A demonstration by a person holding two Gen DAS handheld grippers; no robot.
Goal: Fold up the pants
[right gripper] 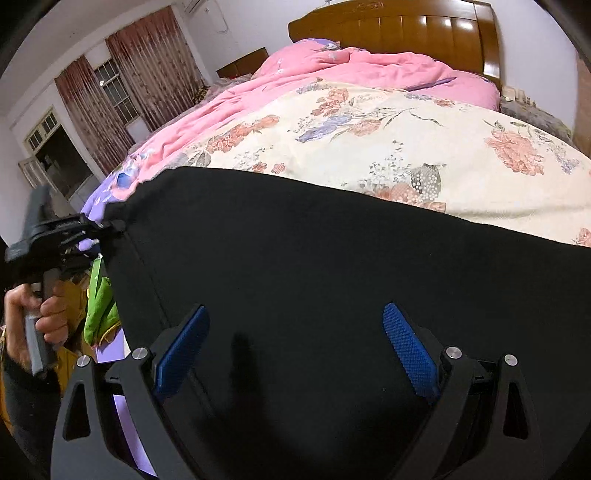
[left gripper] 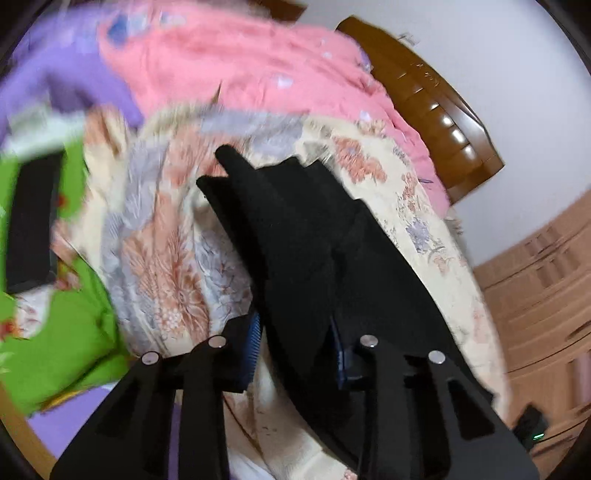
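Black, soft-knit fabric pants (right gripper: 314,277) spread wide over a bed, on top of a cream quilt printed with coral and lilac flowers (right gripper: 406,147). In the right wrist view, filling the lower half as one dark, matte, nearly featureless sheet; long axis running left to right, upper edge slanting down toward the right. Faint seam line visible near the left end. Behind the cream quilt, a crumpled pink blanket (right gripper: 332,70), then a glossy brown wooden headboard (right gripper: 406,26) against the wall.

Right gripper (right gripper: 295,350) hovering over the black cloth, its ribbed blue pads (right gripper: 410,354) spread wide apart, nothing between them: released.

Left gripper (right gripper: 110,225) at the far left of that view, pinched onto the left corner of the pants, with the person's left hand (right gripper: 44,314) wrapped around its grey handle.

In the left wrist view, blurred by motion: left gripper (left gripper: 295,339) clenched on a thick fold of the pants (left gripper: 295,240), blue pads (left gripper: 255,343) pressed against both sides of the cloth. From the grip, black fabric running away and up toward the pink blanket (left gripper: 240,62), ending in bunched, pointed folds. Bright green cloth (left gripper: 74,325) at left, beside the quilt (left gripper: 166,258). Headboard (left gripper: 436,107) tilted at upper right.
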